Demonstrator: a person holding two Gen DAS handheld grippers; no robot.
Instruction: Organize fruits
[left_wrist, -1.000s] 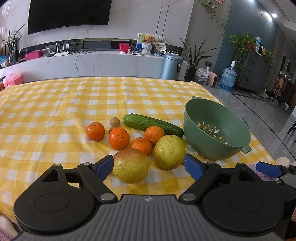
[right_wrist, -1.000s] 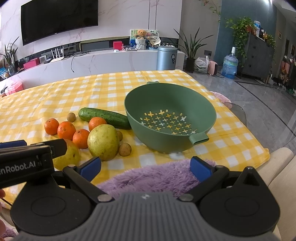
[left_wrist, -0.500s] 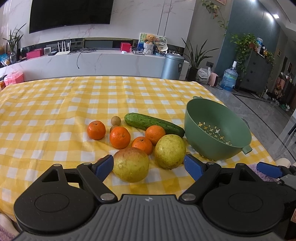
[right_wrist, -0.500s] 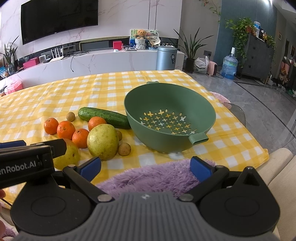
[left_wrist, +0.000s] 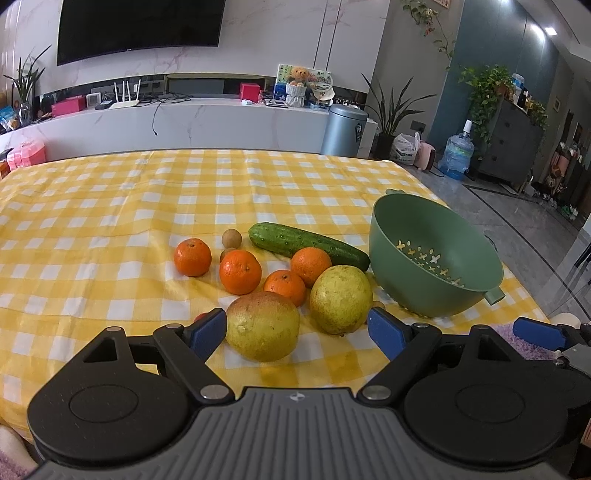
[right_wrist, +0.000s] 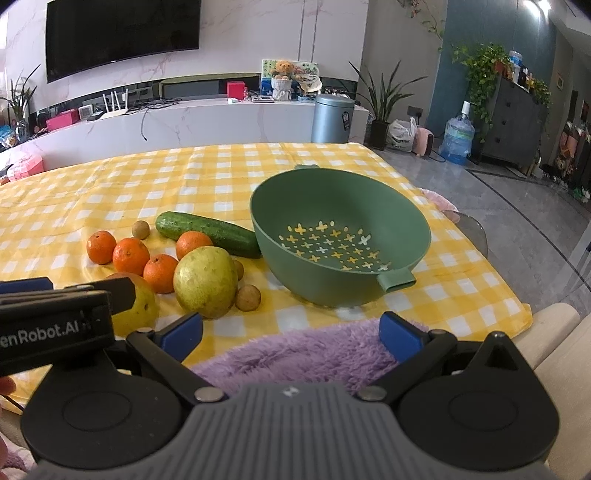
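On the yellow checked tablecloth (left_wrist: 110, 206), four mandarins (left_wrist: 192, 257) and a cucumber (left_wrist: 306, 245) lie left of the empty green colander (right_wrist: 340, 236), while the left gripper (left_wrist: 297, 330), jaws spread, flanks a pear (left_wrist: 263, 325) and the right gripper (right_wrist: 291, 332) hangs spread over purple fleece (right_wrist: 295, 354).

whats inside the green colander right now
Nothing: the green colander shows only its bare floor with cross-shaped holes. The fruit lies beside it on the checked cloth. The part just under its near wall is hidden.
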